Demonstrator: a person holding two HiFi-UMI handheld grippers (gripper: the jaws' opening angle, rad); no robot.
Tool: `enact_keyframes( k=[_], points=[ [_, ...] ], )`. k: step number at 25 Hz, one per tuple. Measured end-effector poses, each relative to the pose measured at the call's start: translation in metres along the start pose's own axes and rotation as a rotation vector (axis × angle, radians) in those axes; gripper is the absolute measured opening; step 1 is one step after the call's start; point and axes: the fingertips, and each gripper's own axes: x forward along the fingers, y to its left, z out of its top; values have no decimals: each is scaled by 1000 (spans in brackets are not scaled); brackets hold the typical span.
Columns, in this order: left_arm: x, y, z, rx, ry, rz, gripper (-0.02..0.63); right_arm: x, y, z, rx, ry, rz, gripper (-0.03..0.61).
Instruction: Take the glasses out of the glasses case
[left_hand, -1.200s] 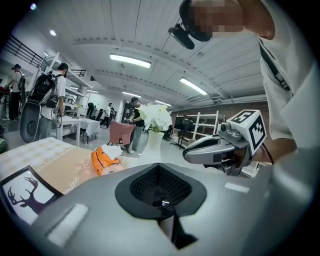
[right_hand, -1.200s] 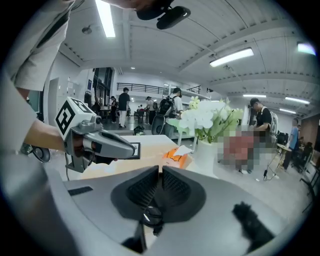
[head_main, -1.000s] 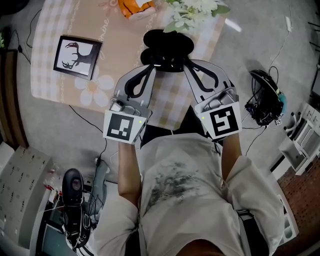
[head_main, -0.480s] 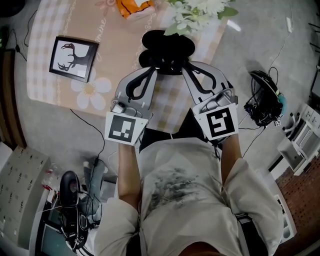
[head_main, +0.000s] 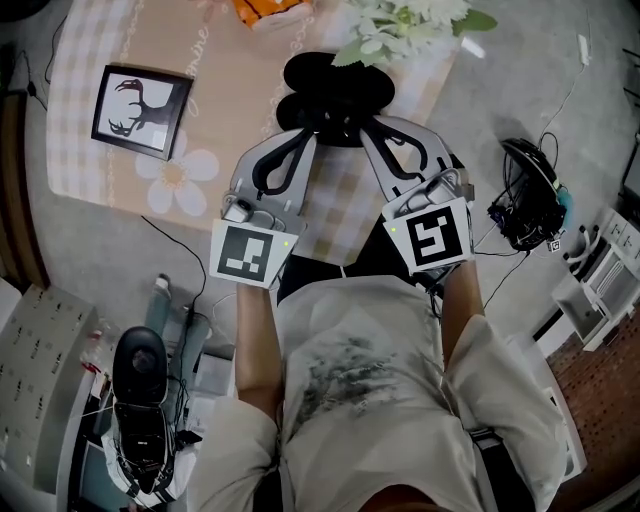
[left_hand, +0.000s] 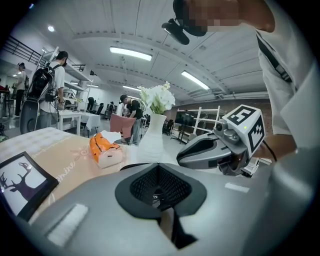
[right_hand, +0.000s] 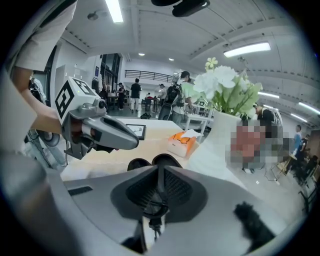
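The black glasses case (head_main: 335, 82) lies open on the checked table (head_main: 120, 180), showing as two dark lobes (right_hand: 167, 160). Both grippers meet at its near edge. My left gripper (head_main: 313, 130) is shut, and a thin bit of wire frame, apparently the glasses (left_hand: 156, 196), shows in the seam of its pads. My right gripper (head_main: 362, 125) is also shut, on a thin dark loop of the glasses (right_hand: 154, 210) that hangs just in front of the case. Most of the glasses are hidden by the jaws.
A deer picture (head_main: 140, 112) lies on the table to the left. An orange tissue pack (head_main: 270, 12) and a white vase of flowers (head_main: 400, 25) stand behind the case. Cables (head_main: 530, 205) lie on the floor at the right; people stand far behind.
Both grippers stay shut at the case's near edge. The right gripper has edged slightly left and toward the case; the head camera has shifted a little.
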Motion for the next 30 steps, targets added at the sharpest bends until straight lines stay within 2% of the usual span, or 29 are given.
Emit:
enact_keyframes(
  k=[2,4,10,30],
  points=[
    [2,0,-2,-1,4,-1,8,3,1,-3,-5,11,8,27],
    [3,-1,-4,-3,9,-2,8,5,1,-6,-23,28,16,66],
    [9,-1,-9,-3,20,-2,8,13,5,-13,-18,33,34,71],
    [17,0,-23,-15,44,-4,8,39,24,-32,-111,120,139,104]
  ],
)
